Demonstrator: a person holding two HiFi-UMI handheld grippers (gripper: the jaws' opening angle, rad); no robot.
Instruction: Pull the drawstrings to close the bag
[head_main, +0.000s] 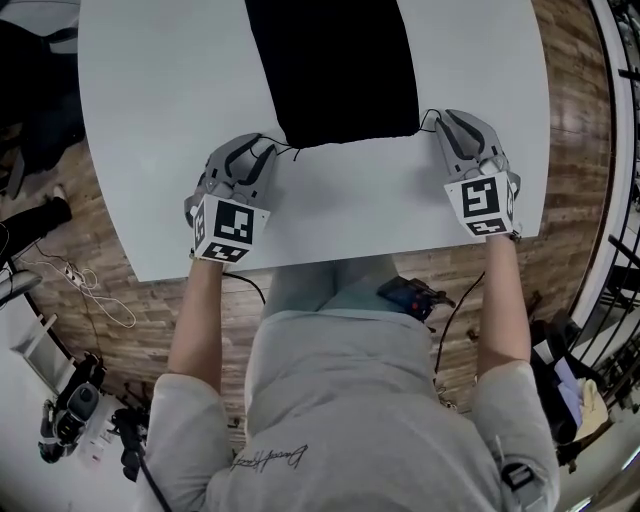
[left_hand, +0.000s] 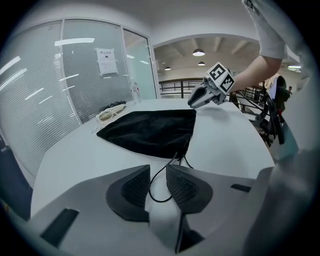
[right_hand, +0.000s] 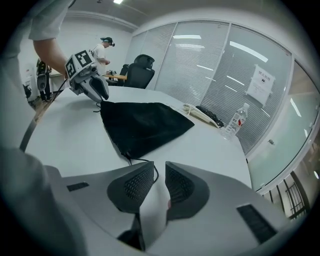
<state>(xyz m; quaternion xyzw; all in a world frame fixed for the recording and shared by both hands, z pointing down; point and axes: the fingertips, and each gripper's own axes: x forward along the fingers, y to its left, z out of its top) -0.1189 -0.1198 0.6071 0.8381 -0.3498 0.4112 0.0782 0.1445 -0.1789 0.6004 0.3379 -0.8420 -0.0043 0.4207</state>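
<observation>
Jaws of the left tool (left_hand: 157, 172) stand apart, and a loop of the left drawstring (left_hand: 150, 190) lies loose between the pads, unpinched, trailing from the black bag (left_hand: 150, 131). The right tool (right_hand: 160, 170) is likewise open. The right drawstring (right_hand: 140, 159) runs from the bag's corner up to its jaw tips, though I cannot tell whether it passes between them. Both tools sit on the white worktop (head_main: 150, 120) at the bag's two near corners. The bag lies flat, mouth edge toward the person. Beyond it a water bottle (right_hand: 239, 120) stands near the worktop's far edge.
</observation>
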